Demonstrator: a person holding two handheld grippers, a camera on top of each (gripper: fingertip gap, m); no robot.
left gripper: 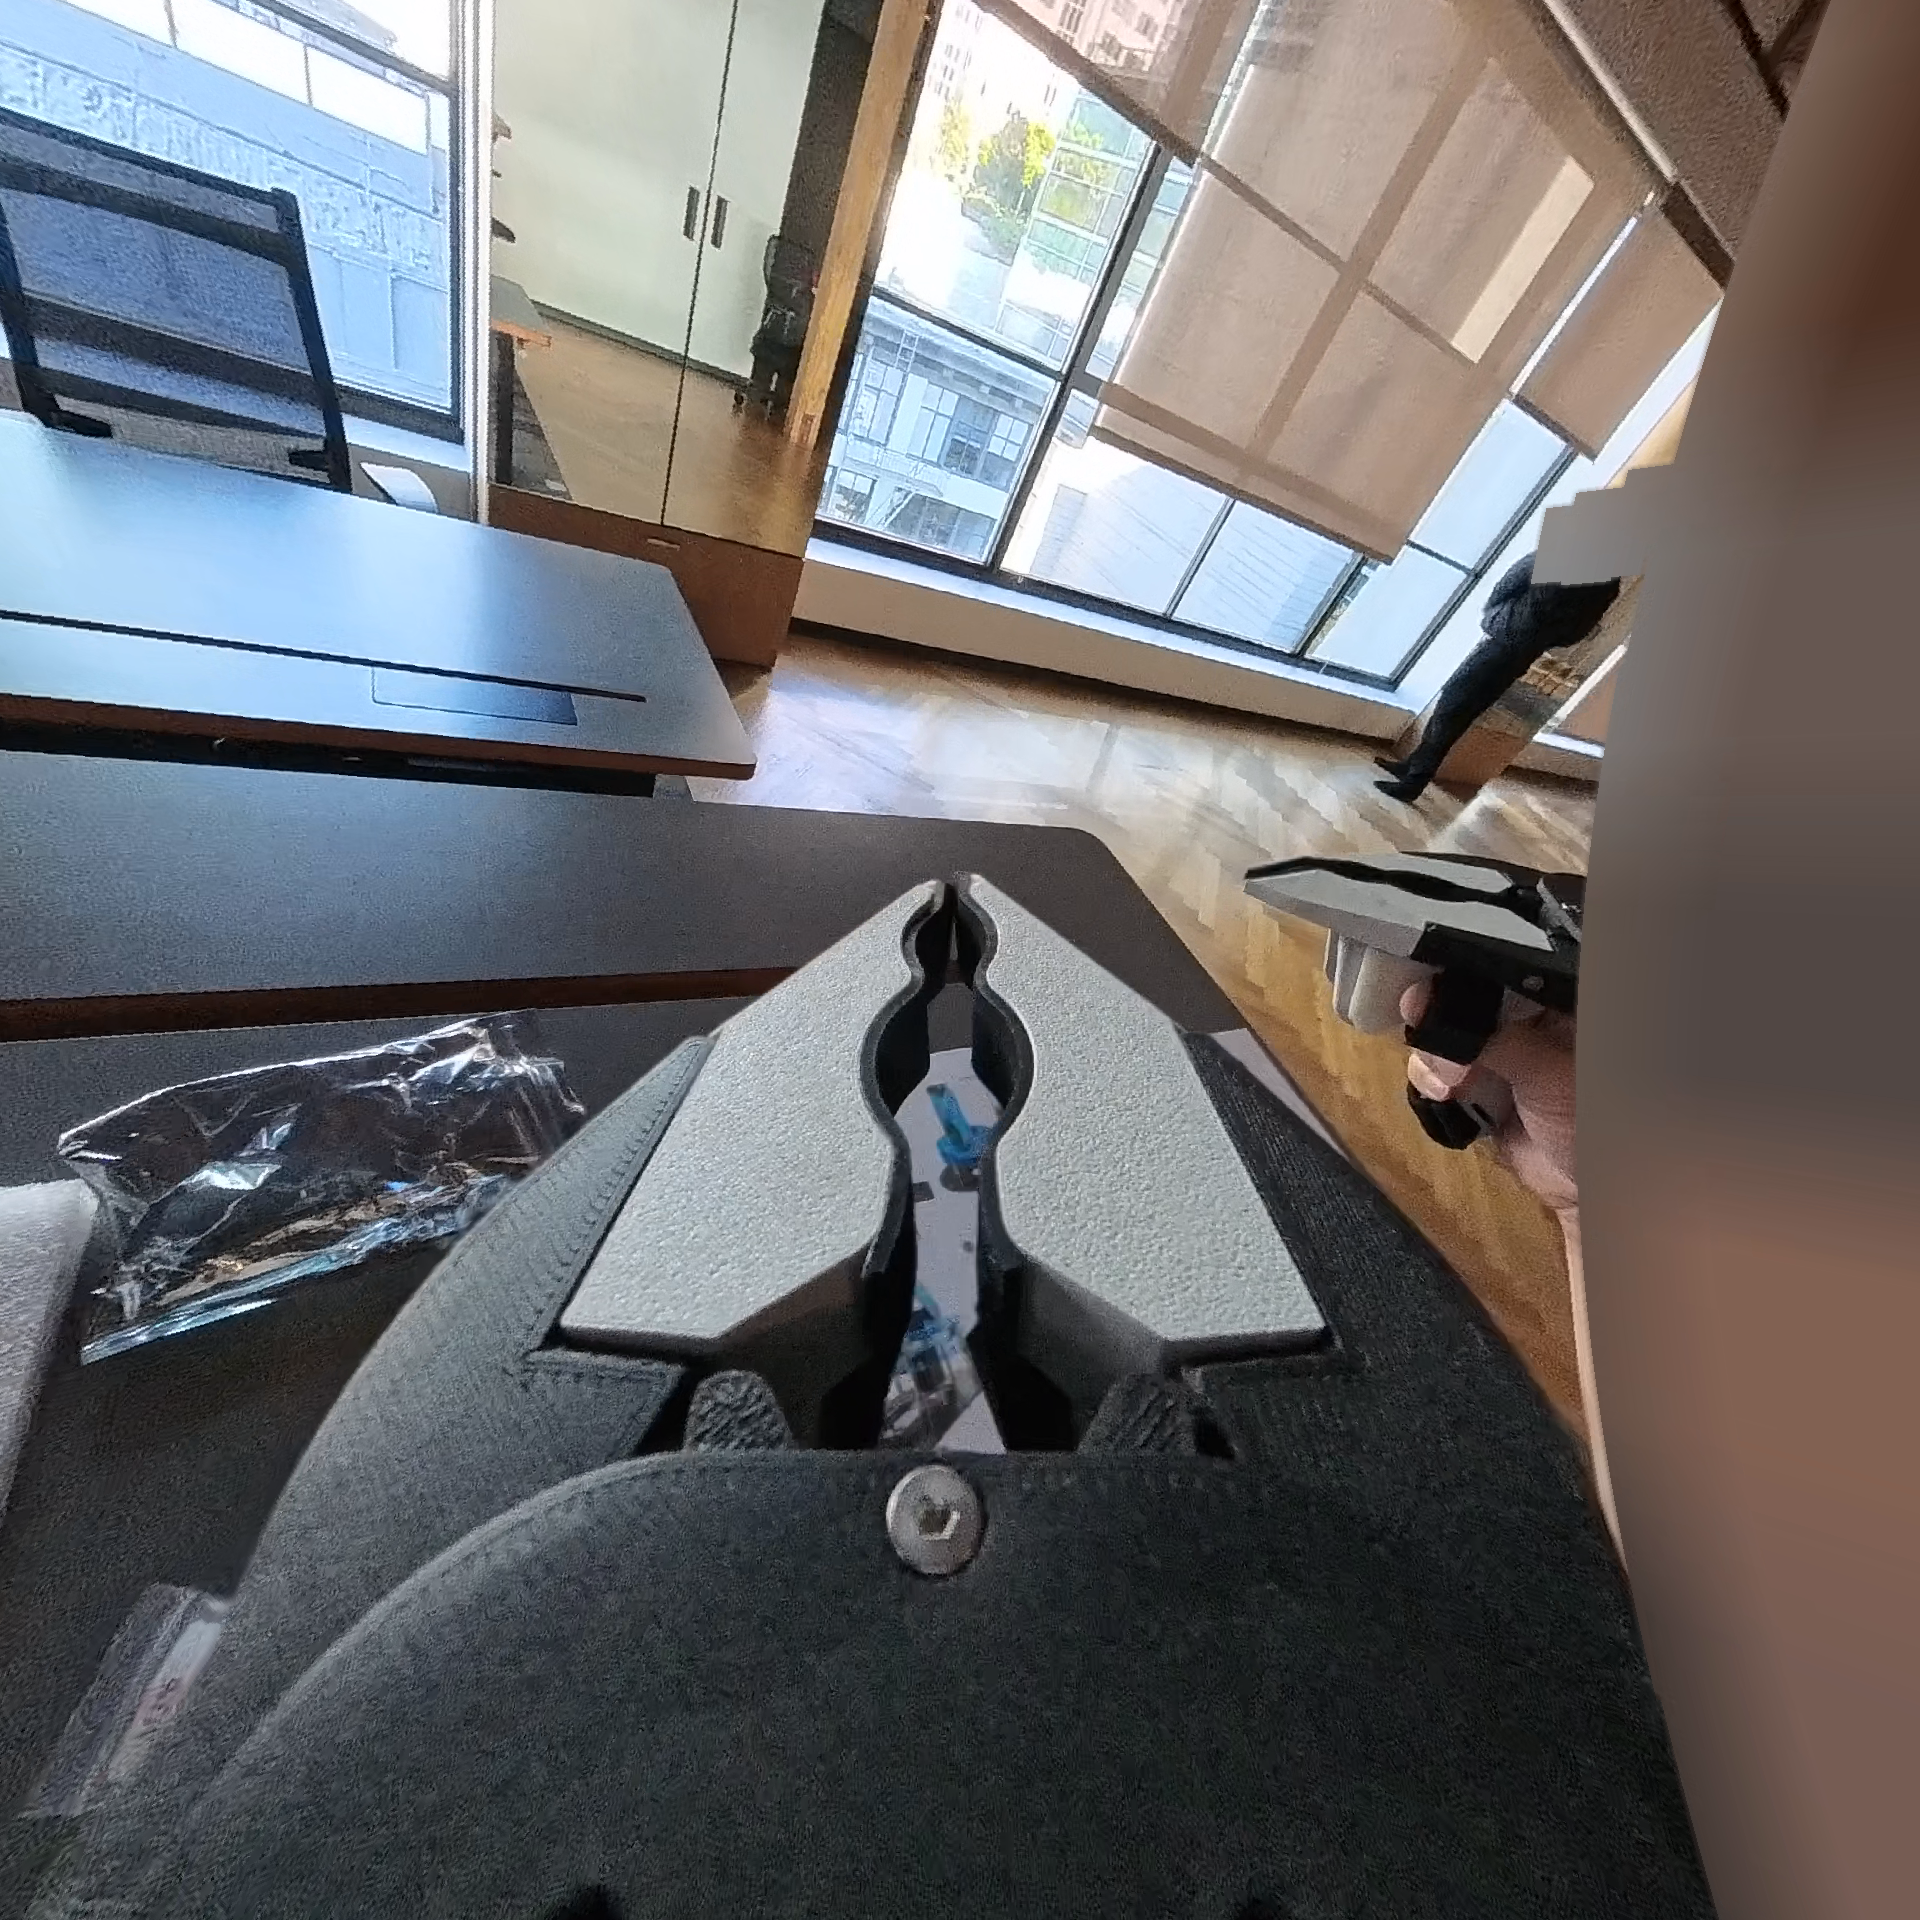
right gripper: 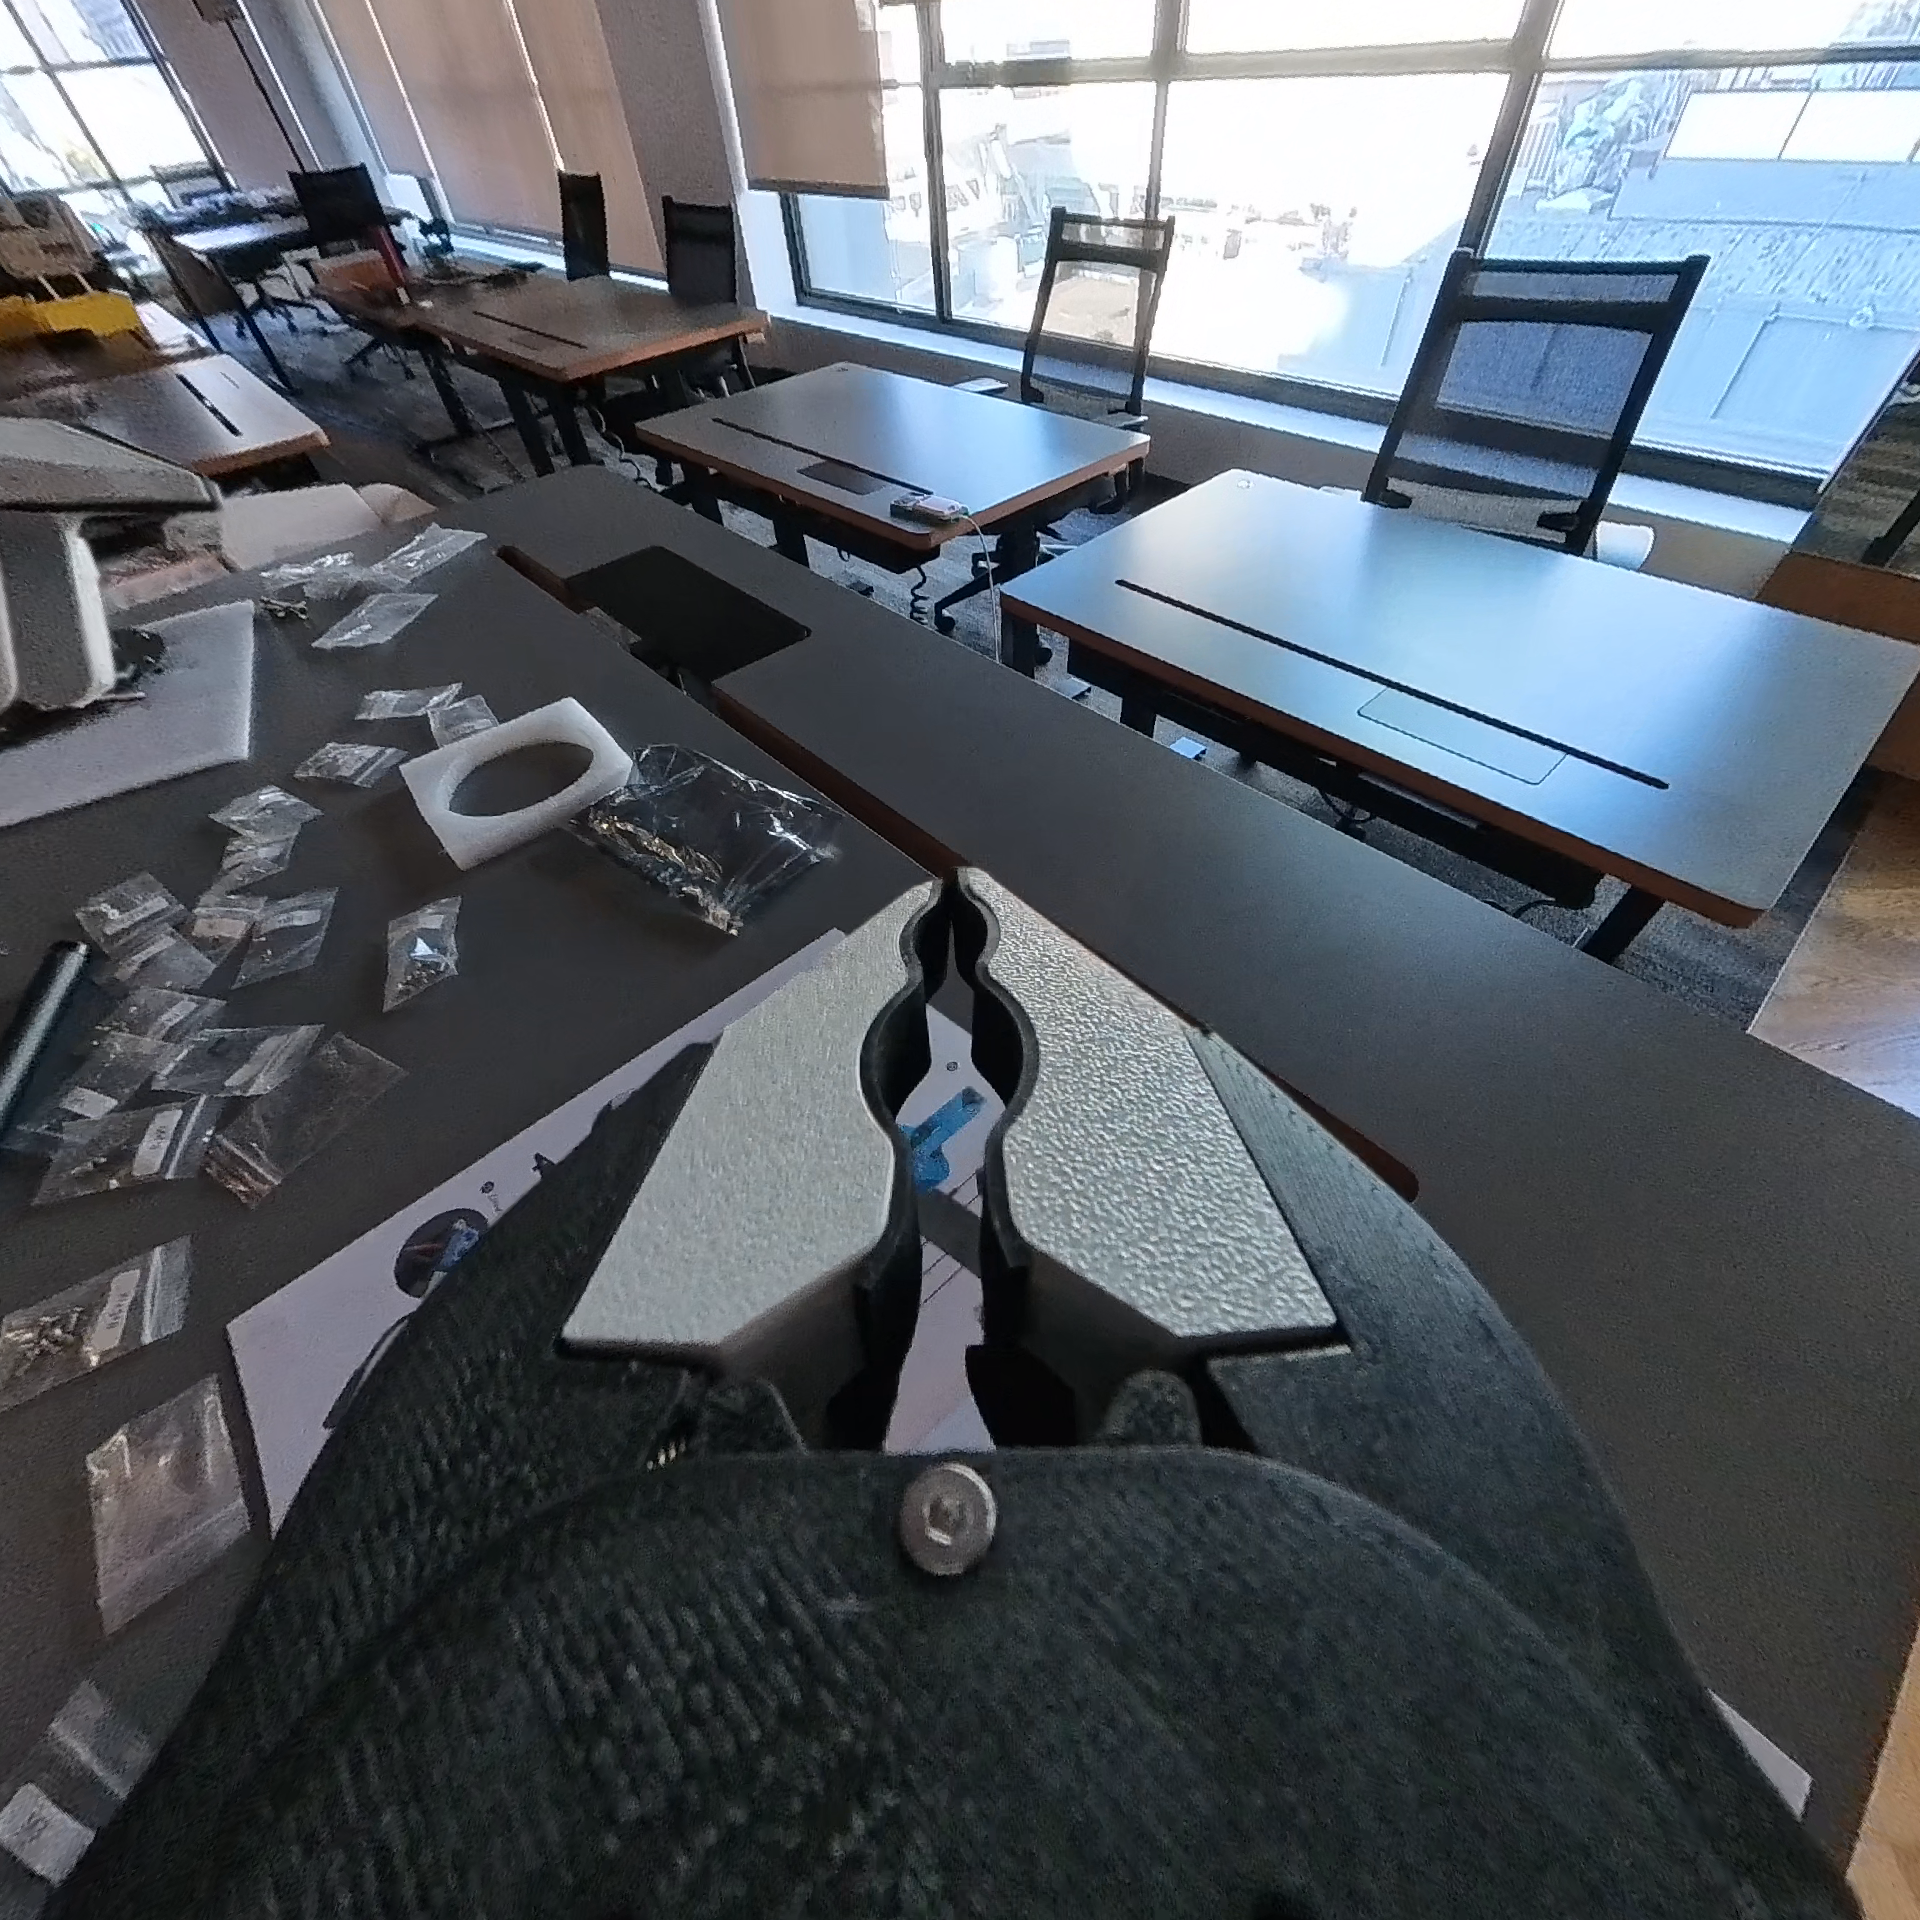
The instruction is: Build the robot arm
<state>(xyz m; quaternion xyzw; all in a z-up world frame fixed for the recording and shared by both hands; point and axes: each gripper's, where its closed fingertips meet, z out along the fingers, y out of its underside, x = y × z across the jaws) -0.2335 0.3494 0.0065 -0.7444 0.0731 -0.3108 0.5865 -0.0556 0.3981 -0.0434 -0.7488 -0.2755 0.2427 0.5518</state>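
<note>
My left gripper (left gripper: 958,899) is shut and empty, held above a dark table (left gripper: 520,883) over a white printed sheet (left gripper: 940,1195). A crinkled clear plastic bag (left gripper: 301,1153) lies to its left. The right gripper (left gripper: 1382,904) shows at the right of the left wrist view, held in a hand. In the right wrist view my right gripper (right gripper: 954,896) is shut and empty above the same white printed sheet (right gripper: 343,1340). The crinkled bag (right gripper: 717,831) and a white foam ring piece (right gripper: 514,779) lie ahead to its left. Several small clear parts bags (right gripper: 208,997) are scattered on the table at left.
Other desks (right gripper: 1455,665) and black chairs (right gripper: 1527,364) stand by large windows. The left gripper's grey body (right gripper: 62,561) shows at the far left. A white foam sheet (right gripper: 156,707) lies beside it. A person (left gripper: 1486,675) stands far off on the wood floor. My hands' fingertips stand some 20 cm from each other.
</note>
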